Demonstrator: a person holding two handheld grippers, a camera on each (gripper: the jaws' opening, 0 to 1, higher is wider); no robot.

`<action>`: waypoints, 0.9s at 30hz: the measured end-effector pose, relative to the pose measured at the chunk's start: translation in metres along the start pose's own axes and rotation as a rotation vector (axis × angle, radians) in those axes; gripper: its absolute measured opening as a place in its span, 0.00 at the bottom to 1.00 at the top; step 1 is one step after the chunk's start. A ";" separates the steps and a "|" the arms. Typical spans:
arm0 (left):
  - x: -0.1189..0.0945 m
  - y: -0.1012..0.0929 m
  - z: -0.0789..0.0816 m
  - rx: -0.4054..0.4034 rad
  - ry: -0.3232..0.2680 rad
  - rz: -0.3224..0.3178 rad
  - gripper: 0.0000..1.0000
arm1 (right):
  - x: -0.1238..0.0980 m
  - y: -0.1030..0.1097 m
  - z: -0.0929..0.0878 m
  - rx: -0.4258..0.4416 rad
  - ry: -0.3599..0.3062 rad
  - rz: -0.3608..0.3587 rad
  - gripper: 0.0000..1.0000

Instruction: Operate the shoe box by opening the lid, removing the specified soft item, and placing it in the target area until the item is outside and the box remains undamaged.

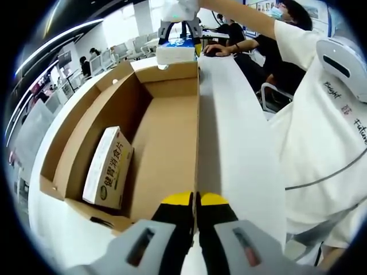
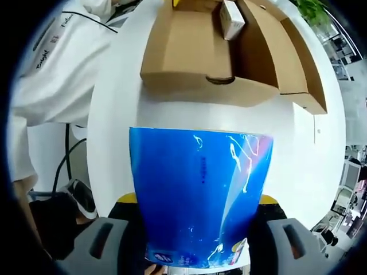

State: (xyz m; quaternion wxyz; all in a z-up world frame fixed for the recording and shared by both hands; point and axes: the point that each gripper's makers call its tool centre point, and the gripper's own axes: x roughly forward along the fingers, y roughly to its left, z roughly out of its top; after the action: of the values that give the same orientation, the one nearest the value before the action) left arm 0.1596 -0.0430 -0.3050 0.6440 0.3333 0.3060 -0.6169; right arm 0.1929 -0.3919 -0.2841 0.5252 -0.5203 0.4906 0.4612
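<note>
Gripping the edge of the open shoe box point(image 1: 166, 143), the left tongs point(image 1: 195, 201) are sitting nearly closed, their yellow-tipped jaws pinched together on the upright cardboard wall that runs away from the camera. Inside the box, a small carton point(image 1: 108, 167) is leaning against the left wall, showing large Chinese characters in green on a yellow band; smaller print beneath them is too fine to read. Beyond the far end of the box, the right tongs point(image 1: 180, 26) are holding a blue-and-white soft pack point(image 1: 175, 50) above the white tabletop point(image 1: 241, 149). A person in a white shirt point(image 1: 321, 143) is standing to the right, with dark lettering on it that is reading partly as "Bright" and "Future".

In the right gripper view, the right tongs point(image 2: 198, 201) are clamping the glossy blue soft pack point(image 2: 200, 195) between their jaws, opened to the width of the pack. The pack is hanging outside the shoe box point(image 2: 229, 57), over the tabletop point(image 2: 114, 103). Its printing is too blurred to read.
</note>
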 end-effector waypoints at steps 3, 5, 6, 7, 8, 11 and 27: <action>0.000 0.000 0.000 0.001 0.001 0.001 0.01 | 0.000 0.000 0.000 -0.006 0.004 0.008 0.71; 0.000 0.000 0.000 0.001 0.000 0.001 0.01 | 0.000 0.000 0.000 -0.006 0.007 0.008 0.71; 0.000 0.000 0.000 0.001 0.000 -0.001 0.01 | 0.000 0.000 0.000 -0.009 0.008 0.008 0.71; 0.000 0.000 0.000 0.000 0.000 -0.001 0.01 | 0.000 0.000 0.000 -0.010 0.008 0.008 0.71; 0.000 0.000 0.000 0.000 0.001 -0.001 0.01 | 0.000 0.001 0.000 -0.009 0.008 0.008 0.72; 0.000 -0.001 0.000 0.000 0.000 0.001 0.01 | 0.001 0.001 0.000 -0.001 0.010 0.007 0.72; 0.000 -0.001 0.000 0.001 0.000 0.001 0.01 | 0.000 0.001 -0.004 0.003 0.028 -0.003 0.73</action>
State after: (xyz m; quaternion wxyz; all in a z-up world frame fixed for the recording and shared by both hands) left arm 0.1586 -0.0429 -0.3052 0.6440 0.3337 0.3056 -0.6168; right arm 0.1921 -0.3962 -0.2837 0.5197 -0.5266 0.4979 0.4524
